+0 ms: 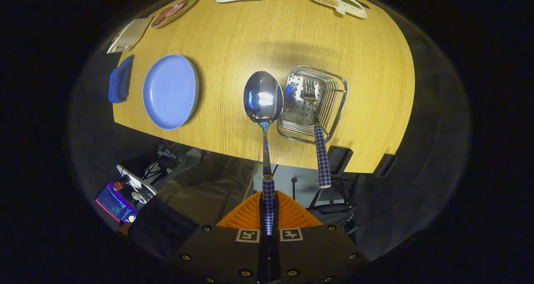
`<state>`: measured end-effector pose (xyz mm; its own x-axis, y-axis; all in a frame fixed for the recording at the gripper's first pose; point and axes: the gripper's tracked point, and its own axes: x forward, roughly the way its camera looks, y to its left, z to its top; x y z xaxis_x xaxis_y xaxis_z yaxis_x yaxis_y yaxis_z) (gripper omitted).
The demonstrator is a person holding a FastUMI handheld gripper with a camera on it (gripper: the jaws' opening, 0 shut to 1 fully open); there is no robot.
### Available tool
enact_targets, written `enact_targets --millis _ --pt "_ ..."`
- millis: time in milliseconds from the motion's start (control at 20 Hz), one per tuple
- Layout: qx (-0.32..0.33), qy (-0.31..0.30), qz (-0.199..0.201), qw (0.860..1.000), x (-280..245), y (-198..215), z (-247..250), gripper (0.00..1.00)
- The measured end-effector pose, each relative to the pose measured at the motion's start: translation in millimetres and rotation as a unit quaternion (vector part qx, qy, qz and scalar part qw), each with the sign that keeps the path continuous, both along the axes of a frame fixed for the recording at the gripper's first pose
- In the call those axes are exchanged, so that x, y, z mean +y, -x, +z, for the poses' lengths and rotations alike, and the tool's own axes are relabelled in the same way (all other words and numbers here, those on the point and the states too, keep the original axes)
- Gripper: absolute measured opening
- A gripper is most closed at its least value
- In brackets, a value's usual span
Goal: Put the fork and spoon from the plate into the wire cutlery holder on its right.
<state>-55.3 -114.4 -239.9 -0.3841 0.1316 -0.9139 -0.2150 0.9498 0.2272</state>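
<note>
Between its two fingers the hand-held gripper (268,217) is closed on the checked handle of the spoon (263,97), near the handle's end, probably so the bowl can go down first. The spoon hangs above the table (258,33), its shiny bowl just left of the wire cutlery holder (333,104). The fork (318,129) already stands in the holder, tines down, checked handle leaning out over the rim. Well apart to the left, the blue plate (170,91) lies empty. The spoon looks polished and mirror-bright.
</note>
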Motion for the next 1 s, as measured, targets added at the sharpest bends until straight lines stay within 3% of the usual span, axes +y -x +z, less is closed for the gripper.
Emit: enact_targets --millis 300,1000 --pt "0.030 0.025 -0.031 0.999 -22 -5 -2 0.03" --pt "0.110 0.080 -0.037 0.990 -19 -16 -23 0.03"
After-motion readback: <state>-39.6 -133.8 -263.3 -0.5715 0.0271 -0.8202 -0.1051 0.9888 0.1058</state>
